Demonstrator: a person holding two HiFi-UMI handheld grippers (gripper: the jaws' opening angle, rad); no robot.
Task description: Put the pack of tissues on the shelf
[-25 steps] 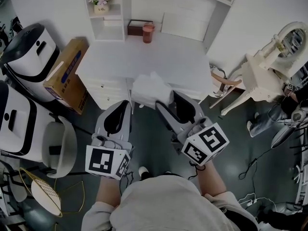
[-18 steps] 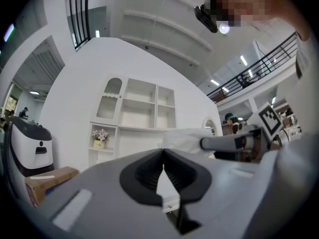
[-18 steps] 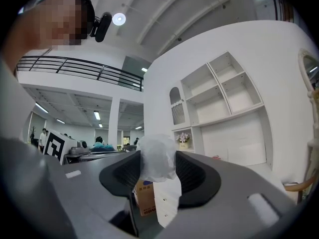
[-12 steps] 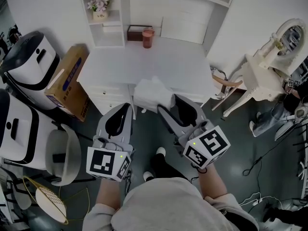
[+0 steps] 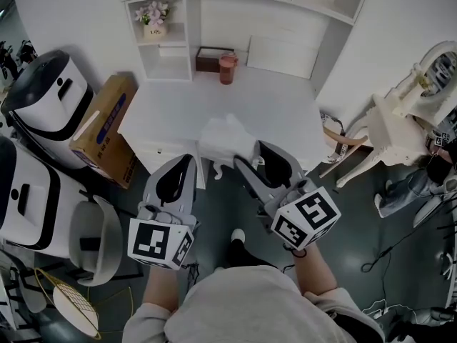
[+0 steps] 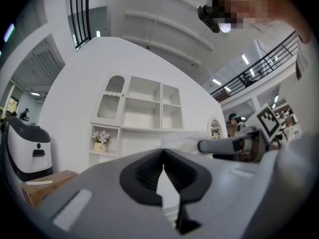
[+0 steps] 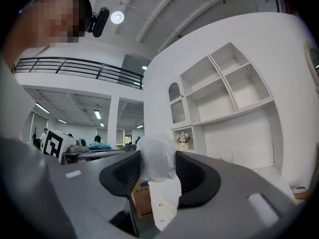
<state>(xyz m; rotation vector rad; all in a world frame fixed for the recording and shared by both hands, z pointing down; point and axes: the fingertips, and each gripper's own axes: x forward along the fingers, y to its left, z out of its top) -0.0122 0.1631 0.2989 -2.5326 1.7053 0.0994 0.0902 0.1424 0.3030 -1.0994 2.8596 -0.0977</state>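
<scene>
- The right gripper [image 5: 248, 153] has the pack of tissues [image 5: 224, 137], so the pickup part is done. Its fingers [image 7: 117, 176] are partway closed, squeezing the crinkly white wrapper between them.
- The pack is up in the air, roughly over the near edge of the white counter [image 5: 214, 98], not resting on anything as far as I can see.
- The left gripper [image 5: 188, 160] is empty, with its fingers [image 6: 144, 176] pinched together at the tips, just hanging beside the right one.
- The shelf [image 5: 163, 43] is at the far back of the counter, well apart from the pack. A vase of flowers [image 5: 154, 18] sits in the upper cubby, and the one below looks free.
- What's left, I'd say: carry the pack across the counter, set it on the shelf and let go. So maybe halfway.
</scene>
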